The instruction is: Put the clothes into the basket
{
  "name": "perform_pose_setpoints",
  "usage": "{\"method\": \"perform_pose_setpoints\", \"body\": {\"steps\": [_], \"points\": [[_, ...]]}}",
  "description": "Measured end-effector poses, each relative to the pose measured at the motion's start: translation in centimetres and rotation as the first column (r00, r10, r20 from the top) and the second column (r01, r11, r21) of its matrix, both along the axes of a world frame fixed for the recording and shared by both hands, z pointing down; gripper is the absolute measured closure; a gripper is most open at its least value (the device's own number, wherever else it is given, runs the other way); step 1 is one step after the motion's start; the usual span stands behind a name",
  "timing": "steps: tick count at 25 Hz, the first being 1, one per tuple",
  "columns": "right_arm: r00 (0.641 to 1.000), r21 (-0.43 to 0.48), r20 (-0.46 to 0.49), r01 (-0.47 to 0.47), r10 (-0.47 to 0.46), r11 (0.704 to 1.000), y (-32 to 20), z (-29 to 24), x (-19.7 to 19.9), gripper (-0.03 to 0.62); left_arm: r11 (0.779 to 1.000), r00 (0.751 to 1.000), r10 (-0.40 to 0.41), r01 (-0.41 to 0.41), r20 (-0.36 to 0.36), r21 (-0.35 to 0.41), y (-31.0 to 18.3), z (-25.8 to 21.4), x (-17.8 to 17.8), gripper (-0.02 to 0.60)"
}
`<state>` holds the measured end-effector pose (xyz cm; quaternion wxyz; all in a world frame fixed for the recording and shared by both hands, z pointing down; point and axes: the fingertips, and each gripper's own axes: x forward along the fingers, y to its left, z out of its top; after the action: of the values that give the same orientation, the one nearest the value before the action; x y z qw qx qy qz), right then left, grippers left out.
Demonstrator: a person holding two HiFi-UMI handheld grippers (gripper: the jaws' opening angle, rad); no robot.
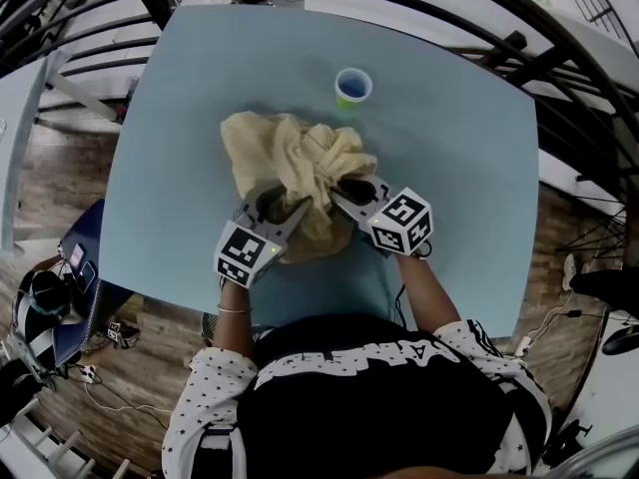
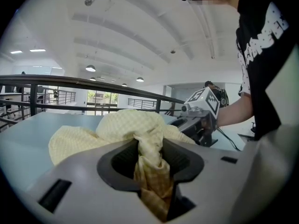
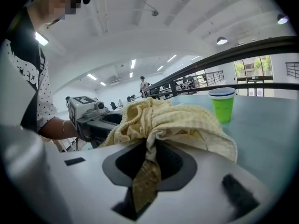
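- Yellow cloth [image 1: 300, 173] is lying bunched in a heap on the pale blue bench [image 1: 459, 168], near the middle, with its near edge trailing toward the person.
- Left gripper [image 1: 285, 208] is biting into the near-left side of the heap. In the left gripper view its fingers [image 2: 122, 158] are clenching a twisted fold of the checked fabric, which is running down between them.
- Right gripper [image 1: 349, 193] is working the near-right side of the same heap. In the right gripper view its fingers [image 3: 132, 161] are pinching a narrow rope of the cloth in the same way.
- The two grippers are sitting close together, both angled slightly down into the fabric.
- Blue-and-green cup [image 1: 352, 86] is standing upright beyond the heap, apart from it.
- Basket is not showing in any view, so I cannot say on which side it lies.
- Step in hand, as I judge it: securing a two-handed grasp on the cloth, with the lift not yet begun, since the bulk is resting on the bench.
- Next move is calling for raising both grippers together so the trailing folds clear the bench. It also means keeping the cloth away from the cup, then carrying it off to wherever the basket is standing.
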<state>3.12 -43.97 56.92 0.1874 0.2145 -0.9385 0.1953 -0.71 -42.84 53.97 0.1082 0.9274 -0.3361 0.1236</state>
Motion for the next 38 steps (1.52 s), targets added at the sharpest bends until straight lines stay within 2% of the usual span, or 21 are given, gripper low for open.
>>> {"method": "perform_pose_setpoints", "body": {"steps": [5, 17, 38], "points": [[1.0, -0.003, 0.019, 0.004, -0.004, 1.0, 0.4, -0.7, -0.1, 0.516, 1.0, 1.0, 0.015, -0.015, 0.006, 0.004, 0.4, -0.7, 0.2, 0.426], [0.999, 0.016, 0.049, 0.006, -0.007, 1.0, 1.3, -3.0, -0.5, 0.523, 0.997, 0.999, 0.025, -0.027, 0.02, 0.079, 1.6, -3.2, 0.5, 0.454], [0.996, 0.032, 0.094, -0.003, -0.001, 0.999, 3.6, -6.6, -1.2, 0.526, 0.987, 0.999, 0.023, -0.03, 0.047, 0.155, 4.2, -6.9, 0.3, 0.459]]}}
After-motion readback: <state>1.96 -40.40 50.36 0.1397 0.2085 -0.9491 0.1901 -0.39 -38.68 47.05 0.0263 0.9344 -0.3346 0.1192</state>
